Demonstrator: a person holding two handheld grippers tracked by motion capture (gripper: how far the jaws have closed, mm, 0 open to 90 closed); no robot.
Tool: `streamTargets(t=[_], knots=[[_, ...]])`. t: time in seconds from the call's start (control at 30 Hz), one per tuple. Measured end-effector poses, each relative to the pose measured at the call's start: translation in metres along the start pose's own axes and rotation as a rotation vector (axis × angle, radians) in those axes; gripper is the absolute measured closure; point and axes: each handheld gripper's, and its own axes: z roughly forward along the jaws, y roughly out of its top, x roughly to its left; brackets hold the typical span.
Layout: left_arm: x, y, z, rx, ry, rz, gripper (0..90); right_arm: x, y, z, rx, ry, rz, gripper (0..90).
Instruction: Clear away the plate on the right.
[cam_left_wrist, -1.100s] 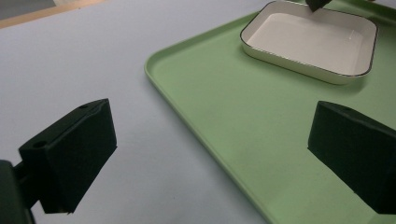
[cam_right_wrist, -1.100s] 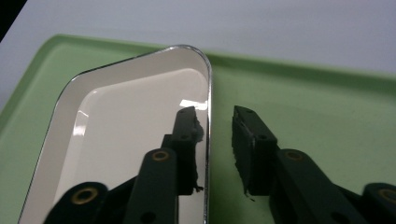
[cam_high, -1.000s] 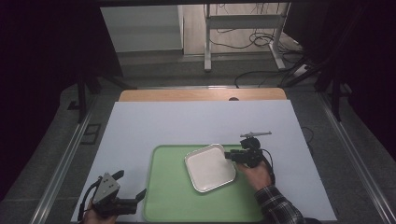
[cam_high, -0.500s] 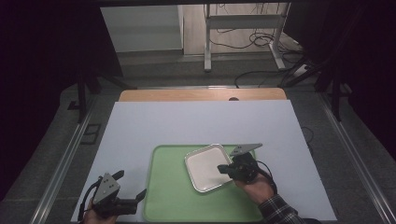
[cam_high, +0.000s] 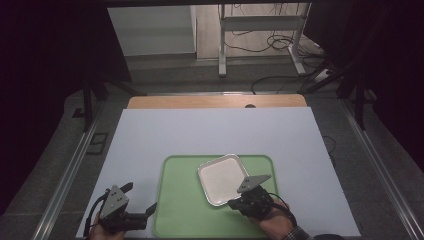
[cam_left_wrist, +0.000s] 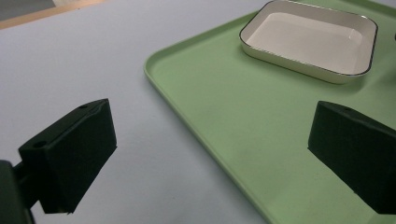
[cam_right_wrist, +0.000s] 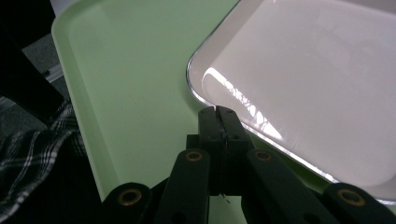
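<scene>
Our right tongs (cam_right_wrist: 219, 112) pinch the dish (cam_right_wrist: 317, 84) rim; our left tongs (cam_left_wrist: 210, 154) gape, straddling the tray (cam_left_wrist: 224, 121) edge.

Your right gripper (cam_right_wrist: 219, 112) has black jaws, linkage arms with brass-ringed pivots and a grey three-cornered plate; your plaid sleeve (cam_right_wrist: 32, 154) shows beside it.

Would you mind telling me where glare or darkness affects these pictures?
High view: surroundings dark, table evenly lit. Right gripper view: bright glare streaks on the white dish, near jaws soft. Left gripper view: even light, faint sheen on the green tray.
</scene>
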Motion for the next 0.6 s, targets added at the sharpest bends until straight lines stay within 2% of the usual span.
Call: streamTargets(t=[0.27,0.6], knots=[[0.000,0.000,0.000,0.002,0.000,0.001,0.9,-0.003,-0.003,0.012,0.047,-0.020,0.007,90.0],[-0.001,0.000,0.000,0.004,0.001,0.003,0.9,-0.003,0.005,0.023,0.050,-0.029,-0.008,90.0]])
